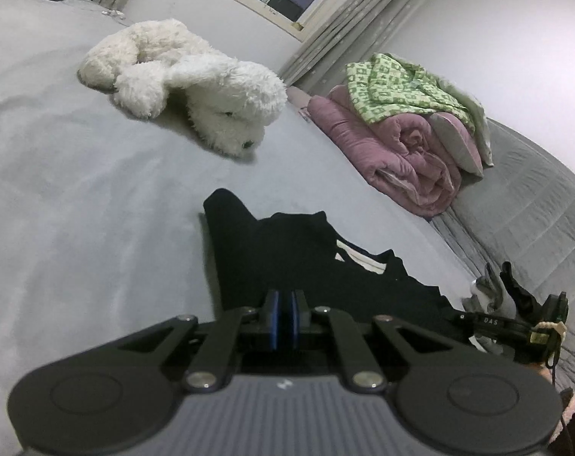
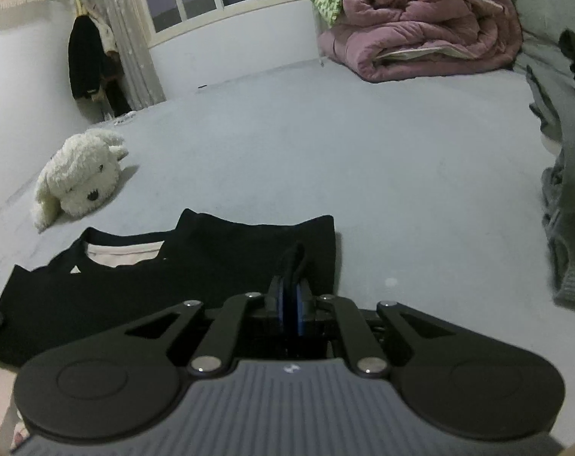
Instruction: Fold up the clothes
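A black shirt (image 1: 287, 250) with a pale inner neck lining lies flat on the grey bed sheet (image 1: 78, 190). My left gripper (image 1: 285, 300) sits at its near edge with the blue pads pressed together on dark fabric. In the right wrist view the same shirt (image 2: 211, 258) spreads to the left, collar facing away. My right gripper (image 2: 292, 288) is shut on a pinched fold of the shirt, which sticks up between the pads. The right gripper's body (image 1: 515, 323) shows low at the right of the left wrist view.
A white plush dog (image 1: 196, 83) (image 2: 78, 178) lies beyond the shirt. A rolled pink quilt (image 1: 409, 144) (image 2: 420, 19) with a green patterned cloth (image 1: 394, 83) is at the far side. Crumpled grey clothes (image 2: 568, 209) lie to the right. Dark clothing (image 2: 86, 64) hangs by the curtain.
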Tool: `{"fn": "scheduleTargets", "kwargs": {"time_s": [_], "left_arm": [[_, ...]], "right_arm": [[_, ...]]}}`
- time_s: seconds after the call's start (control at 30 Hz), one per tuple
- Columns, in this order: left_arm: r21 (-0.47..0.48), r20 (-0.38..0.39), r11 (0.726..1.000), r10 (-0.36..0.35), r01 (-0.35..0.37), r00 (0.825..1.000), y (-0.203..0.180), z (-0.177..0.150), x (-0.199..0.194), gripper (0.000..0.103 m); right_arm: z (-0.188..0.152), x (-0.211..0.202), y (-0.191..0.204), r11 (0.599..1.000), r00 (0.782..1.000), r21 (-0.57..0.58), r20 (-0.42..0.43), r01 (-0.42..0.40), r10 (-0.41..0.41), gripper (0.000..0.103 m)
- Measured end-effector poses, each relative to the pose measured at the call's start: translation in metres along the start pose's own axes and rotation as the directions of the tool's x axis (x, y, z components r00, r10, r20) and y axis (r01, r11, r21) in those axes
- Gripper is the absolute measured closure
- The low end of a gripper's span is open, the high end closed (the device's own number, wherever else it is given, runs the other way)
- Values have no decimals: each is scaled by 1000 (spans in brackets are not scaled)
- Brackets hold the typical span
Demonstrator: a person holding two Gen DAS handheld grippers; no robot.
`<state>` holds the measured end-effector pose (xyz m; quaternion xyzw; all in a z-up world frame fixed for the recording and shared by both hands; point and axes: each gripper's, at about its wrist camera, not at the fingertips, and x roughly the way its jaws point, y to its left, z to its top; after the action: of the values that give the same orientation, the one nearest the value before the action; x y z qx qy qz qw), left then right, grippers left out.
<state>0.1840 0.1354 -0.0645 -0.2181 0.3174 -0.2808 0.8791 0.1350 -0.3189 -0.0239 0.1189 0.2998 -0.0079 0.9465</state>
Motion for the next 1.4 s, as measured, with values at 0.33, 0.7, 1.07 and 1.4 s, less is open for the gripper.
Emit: {"fn": "scheduleTargets", "kwargs": {"time_s": [0.33, 0.7, 1.07, 1.4], "left_arm": [[-3, 10, 1000, -16, 16, 1000, -2, 2, -4, 97], [-84, 14, 996, -20, 21, 1000, 11, 10, -16, 97], [-24, -47, 999, -30, 29, 998, 1, 5, -7, 96], [-15, -36, 998, -55, 54, 998, -3, 6, -10, 96]], "right_arm": [[3, -17, 24, 995, 999, -103, 46, 6, -1, 70], [-7, -13, 27, 984, 998, -166, -19, 60, -64, 71], [-14, -31, 31, 992, 1000, -128, -19, 0, -3, 65], [-15, -46, 23, 996, 1000, -86, 6, 7, -7, 65]]}}
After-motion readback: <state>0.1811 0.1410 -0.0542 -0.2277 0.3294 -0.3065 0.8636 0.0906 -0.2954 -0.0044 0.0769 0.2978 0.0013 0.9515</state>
